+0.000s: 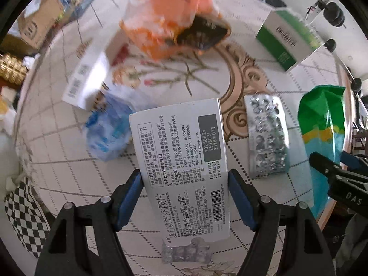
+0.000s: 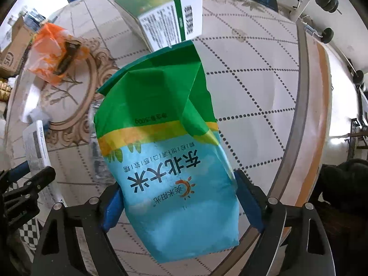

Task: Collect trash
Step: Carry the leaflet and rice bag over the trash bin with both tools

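My left gripper is shut on a white medicine box with printed text; a silver blister strip sticks out of its near end. It is held above the round patterned table. My right gripper is shut on a green and blue rice bag, also lifted over the table; the bag also shows in the left wrist view. A silver blister pack, an orange plastic bag, a crumpled blue wrapper, a white box and a green-and-white box lie on the table.
A cardboard box and a gold object sit beyond the table's left edge. Checkered cloth hangs at the lower left. The table's rim runs along the right. Stands and dark gear are at the far right.
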Demonstrator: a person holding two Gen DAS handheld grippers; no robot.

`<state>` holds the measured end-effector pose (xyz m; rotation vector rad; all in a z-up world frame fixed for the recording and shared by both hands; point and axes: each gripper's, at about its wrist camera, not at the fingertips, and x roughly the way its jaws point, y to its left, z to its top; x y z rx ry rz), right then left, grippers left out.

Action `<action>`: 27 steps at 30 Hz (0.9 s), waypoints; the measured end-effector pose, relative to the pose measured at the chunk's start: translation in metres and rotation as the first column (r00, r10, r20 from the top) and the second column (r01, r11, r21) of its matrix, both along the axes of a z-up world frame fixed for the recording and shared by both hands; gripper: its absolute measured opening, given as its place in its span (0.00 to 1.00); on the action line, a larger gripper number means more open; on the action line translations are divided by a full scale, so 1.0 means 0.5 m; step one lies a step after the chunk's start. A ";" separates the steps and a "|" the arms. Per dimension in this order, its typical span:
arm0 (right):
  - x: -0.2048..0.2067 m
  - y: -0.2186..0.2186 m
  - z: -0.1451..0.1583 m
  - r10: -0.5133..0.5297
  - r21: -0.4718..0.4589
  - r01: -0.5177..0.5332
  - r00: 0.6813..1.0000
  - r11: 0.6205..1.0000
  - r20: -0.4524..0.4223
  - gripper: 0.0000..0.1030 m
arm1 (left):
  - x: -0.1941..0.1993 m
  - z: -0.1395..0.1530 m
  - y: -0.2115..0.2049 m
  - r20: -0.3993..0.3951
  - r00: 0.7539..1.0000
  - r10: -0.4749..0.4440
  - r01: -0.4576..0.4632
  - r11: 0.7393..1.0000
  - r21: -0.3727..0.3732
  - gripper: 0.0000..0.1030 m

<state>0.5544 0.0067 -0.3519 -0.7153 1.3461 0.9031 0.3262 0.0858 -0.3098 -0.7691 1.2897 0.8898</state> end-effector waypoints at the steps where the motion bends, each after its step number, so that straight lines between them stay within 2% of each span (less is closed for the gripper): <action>1: -0.006 -0.002 0.009 -0.008 0.011 0.008 1.000 1.000 -0.001 0.84 | -0.005 0.011 -0.004 0.004 1.000 -0.005 0.005 1.000 0.012 0.70; 8: -0.069 -0.073 0.086 -0.082 0.098 0.082 0.997 0.992 -0.004 0.80 | -0.074 0.117 -0.046 0.038 0.998 -0.043 0.038 0.991 0.132 0.70; 14: -0.230 -0.117 0.153 -0.099 0.150 0.100 0.995 0.984 -0.011 0.76 | -0.185 0.163 -0.096 0.086 0.996 -0.032 0.018 0.988 0.154 0.70; 16: -0.283 -0.142 0.157 -0.090 0.142 0.089 0.996 0.986 0.001 0.76 | -0.224 0.159 -0.115 0.090 0.995 -0.033 0.018 0.987 0.159 0.70; 22: -0.418 -0.232 0.140 -0.156 0.150 0.163 0.986 0.975 -0.058 0.76 | -0.345 0.135 -0.178 0.114 0.992 -0.047 0.031 0.990 0.139 0.70; 27: -0.590 -0.335 0.116 -0.176 0.136 0.189 0.979 0.972 -0.103 0.76 | -0.499 0.103 -0.250 0.139 0.990 -0.025 0.014 0.996 0.084 0.70</action>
